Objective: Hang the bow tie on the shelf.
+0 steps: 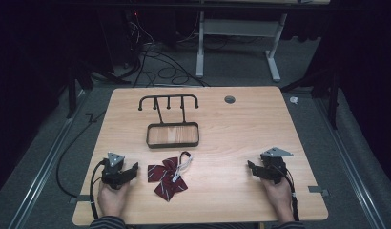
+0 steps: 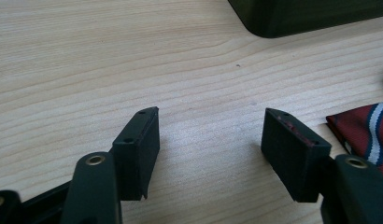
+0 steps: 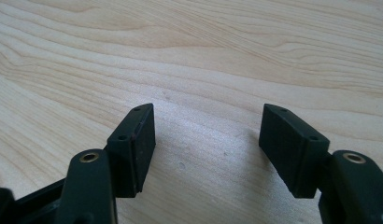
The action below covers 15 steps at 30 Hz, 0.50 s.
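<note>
bow tie [image 1: 168, 178]: near counter's [image 1: 241, 124] front edge, left of centre, white strap looped toward the rack [image 1: 170, 125].
left tongs [image 1: 128, 172]: spread, empty, just left of the bow.
right tongs [image 1: 252, 168]: spread, empty, well apart.
step: probably pinch a wing flat and low.
room: open counter at right.

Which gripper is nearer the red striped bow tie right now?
Left. The left gripper sits just beside the bow tie, jaws open and not touching it. The right gripper rests far across the table, also open.
</note>
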Available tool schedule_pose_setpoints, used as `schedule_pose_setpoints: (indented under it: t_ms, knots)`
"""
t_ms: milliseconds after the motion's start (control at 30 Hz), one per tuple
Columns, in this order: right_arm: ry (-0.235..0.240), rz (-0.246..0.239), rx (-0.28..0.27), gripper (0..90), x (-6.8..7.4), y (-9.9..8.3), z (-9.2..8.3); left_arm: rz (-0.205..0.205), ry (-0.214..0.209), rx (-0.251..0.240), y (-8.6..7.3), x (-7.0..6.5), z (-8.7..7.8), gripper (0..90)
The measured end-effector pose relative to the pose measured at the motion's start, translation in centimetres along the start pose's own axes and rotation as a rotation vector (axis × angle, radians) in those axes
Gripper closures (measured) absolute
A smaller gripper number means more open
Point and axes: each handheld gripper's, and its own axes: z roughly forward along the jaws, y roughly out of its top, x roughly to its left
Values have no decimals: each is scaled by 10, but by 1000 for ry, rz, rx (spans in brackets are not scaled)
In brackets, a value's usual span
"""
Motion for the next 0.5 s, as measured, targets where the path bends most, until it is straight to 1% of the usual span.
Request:
schedule_pose_setpoints:
  t_ms: [500]
  knots:
    - [4, -7, -1, 374, 0, 0, 0, -2, -5, -1, 0, 0, 0, 367]
